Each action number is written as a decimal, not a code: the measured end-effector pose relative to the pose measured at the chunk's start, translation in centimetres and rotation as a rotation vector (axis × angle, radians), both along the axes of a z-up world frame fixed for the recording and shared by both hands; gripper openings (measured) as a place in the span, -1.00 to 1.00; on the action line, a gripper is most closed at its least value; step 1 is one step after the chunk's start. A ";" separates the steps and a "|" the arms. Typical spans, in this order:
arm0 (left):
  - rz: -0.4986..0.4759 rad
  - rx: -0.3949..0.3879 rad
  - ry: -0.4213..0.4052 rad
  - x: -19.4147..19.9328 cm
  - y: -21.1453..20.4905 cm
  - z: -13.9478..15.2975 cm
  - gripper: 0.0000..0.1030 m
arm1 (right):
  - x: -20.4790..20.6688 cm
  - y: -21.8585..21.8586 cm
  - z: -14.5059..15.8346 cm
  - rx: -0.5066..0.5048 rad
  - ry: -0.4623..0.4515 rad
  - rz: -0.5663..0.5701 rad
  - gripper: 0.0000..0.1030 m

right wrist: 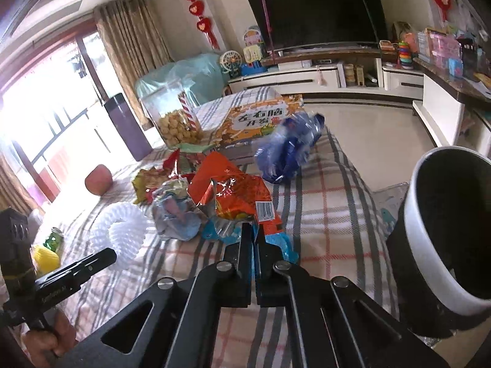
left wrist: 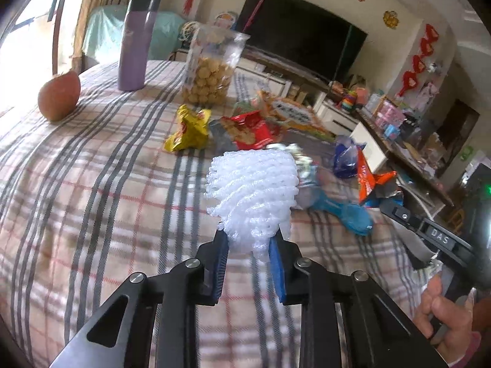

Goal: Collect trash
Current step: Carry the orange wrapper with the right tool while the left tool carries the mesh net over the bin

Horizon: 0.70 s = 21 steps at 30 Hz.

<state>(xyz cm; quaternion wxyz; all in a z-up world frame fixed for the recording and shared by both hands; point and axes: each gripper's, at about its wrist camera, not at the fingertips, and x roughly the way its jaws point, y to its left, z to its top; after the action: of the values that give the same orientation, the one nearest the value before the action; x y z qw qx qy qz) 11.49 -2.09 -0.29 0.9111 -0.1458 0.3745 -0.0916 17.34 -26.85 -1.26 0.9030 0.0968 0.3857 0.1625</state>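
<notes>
My left gripper (left wrist: 250,239) is shut on a white foam fruit net (left wrist: 254,190) and holds it over the plaid tablecloth (left wrist: 92,184); the net also shows in the right wrist view (right wrist: 122,233). My right gripper (right wrist: 254,230) is shut on an orange snack wrapper (right wrist: 233,193) with a blue wrapper (right wrist: 282,245) under it. Around them lie a yellow wrapper (left wrist: 190,128), a red snack packet (left wrist: 248,128), a crumpled blue bag (right wrist: 288,150) and a silver-blue wrapper (right wrist: 175,214). A black bin with a white rim (right wrist: 445,233) stands at the right.
A purple flask (left wrist: 136,43), a bag of round biscuits (left wrist: 211,67), an apple (left wrist: 59,95) and an orange picture box (right wrist: 257,119) stand on the table. A TV and low cabinets (right wrist: 322,79) lie beyond the table's far edge.
</notes>
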 end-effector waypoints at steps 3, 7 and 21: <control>-0.048 -0.006 -0.031 -0.9 -0.8 0.7 -0.54 | -0.9 -0.6 0.7 0.019 -0.011 -0.006 -0.99; -0.106 -0.006 -0.043 -1.6 -2.3 1.0 -0.54 | -1.9 -1.8 1.1 0.033 -0.013 -0.016 -0.99; -0.288 0.003 -0.036 0.2 -9.5 1.5 -0.54 | -4.7 -8.5 2.4 0.031 -0.020 -0.126 -0.99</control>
<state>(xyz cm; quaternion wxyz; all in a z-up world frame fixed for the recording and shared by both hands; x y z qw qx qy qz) 11.70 -11.55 1.17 0.8953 -0.0876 0.3753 -0.2236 12.69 -35.39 1.15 0.9136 0.1331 0.3675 0.1124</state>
